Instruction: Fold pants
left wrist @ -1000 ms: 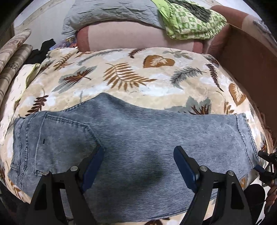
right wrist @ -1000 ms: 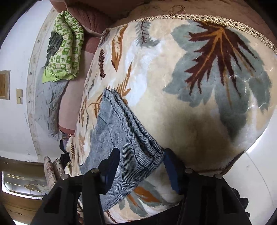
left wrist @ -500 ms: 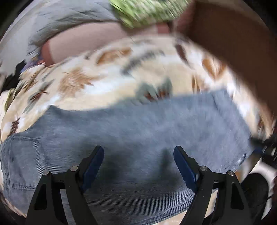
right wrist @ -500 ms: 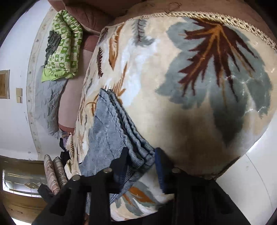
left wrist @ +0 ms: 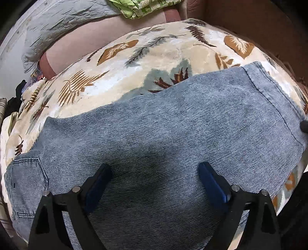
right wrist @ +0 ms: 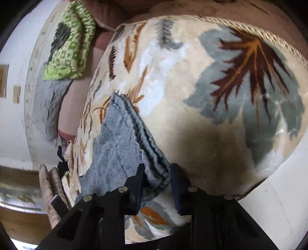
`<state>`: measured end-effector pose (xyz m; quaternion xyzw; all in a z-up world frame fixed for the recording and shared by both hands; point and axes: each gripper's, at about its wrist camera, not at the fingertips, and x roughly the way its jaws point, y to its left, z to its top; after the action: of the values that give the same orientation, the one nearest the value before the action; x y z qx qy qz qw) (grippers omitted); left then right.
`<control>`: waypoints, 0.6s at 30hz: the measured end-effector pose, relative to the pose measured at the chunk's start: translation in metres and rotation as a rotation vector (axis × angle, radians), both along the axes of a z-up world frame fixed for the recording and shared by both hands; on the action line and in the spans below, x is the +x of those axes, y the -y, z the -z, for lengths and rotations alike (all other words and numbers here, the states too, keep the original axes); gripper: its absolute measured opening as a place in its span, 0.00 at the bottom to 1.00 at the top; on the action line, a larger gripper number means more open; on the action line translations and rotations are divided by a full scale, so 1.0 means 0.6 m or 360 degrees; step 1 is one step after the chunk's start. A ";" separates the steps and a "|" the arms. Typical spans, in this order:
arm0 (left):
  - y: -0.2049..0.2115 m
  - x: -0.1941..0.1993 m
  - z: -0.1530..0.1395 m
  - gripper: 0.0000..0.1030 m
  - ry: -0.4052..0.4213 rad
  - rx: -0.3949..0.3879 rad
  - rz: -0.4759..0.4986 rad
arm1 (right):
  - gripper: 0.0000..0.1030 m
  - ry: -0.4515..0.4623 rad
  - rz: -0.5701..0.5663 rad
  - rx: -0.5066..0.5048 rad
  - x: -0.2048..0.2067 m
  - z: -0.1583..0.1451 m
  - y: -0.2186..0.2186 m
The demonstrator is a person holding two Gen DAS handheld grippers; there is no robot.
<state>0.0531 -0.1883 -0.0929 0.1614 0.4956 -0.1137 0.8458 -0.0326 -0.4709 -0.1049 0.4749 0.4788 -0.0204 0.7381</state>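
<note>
Grey-blue denim pants (left wrist: 163,138) lie folded lengthwise across a leaf-patterned blanket (left wrist: 154,50). The waist and back pocket are at the left and the leg hems at the right. My left gripper (left wrist: 154,182) is open and empty, hovering over the middle of the legs. In the right wrist view the stacked leg hems (right wrist: 152,153) run between my right gripper's fingers. My right gripper (right wrist: 156,177) is shut on the near corner of the hems. A dark bit of it shows at the right edge of the left wrist view (left wrist: 304,126).
A green patterned cloth (left wrist: 142,7) and a grey quilted pillow (left wrist: 63,21) lie on a pink bolster (left wrist: 92,42) behind the blanket. A brown headboard (left wrist: 250,21) is at the right. The corded blanket edge (right wrist: 250,28) and white wall (right wrist: 11,115) show in the right wrist view.
My right gripper has closed from open around the hems to shut on them. My left gripper has swung right along the pants and stays open.
</note>
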 end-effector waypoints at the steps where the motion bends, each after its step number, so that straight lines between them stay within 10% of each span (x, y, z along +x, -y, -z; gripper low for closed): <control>1: 0.002 0.001 0.001 0.91 -0.0009 0.0004 0.0003 | 0.21 0.0020 -0.0022 -0.0057 0.002 -0.015 -0.006; 6: -0.006 0.002 0.006 0.91 0.0011 -0.0016 0.0011 | 0.20 0.0237 -0.0190 -0.0357 0.041 -0.139 -0.071; 12: -0.129 -0.003 -0.051 0.84 -0.0068 -0.0491 -0.0199 | 0.20 0.0604 -0.0591 -0.0490 0.087 -0.271 -0.269; 18: -0.374 -0.071 -0.089 0.84 0.0109 -0.0534 -0.0761 | 0.28 0.0573 -0.1142 -0.0459 0.081 -0.189 -0.491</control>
<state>0.0106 0.0362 -0.0397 -0.0984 0.4650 0.0141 0.8797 0.0163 -0.1763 0.0087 0.1661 0.4696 0.2542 0.8290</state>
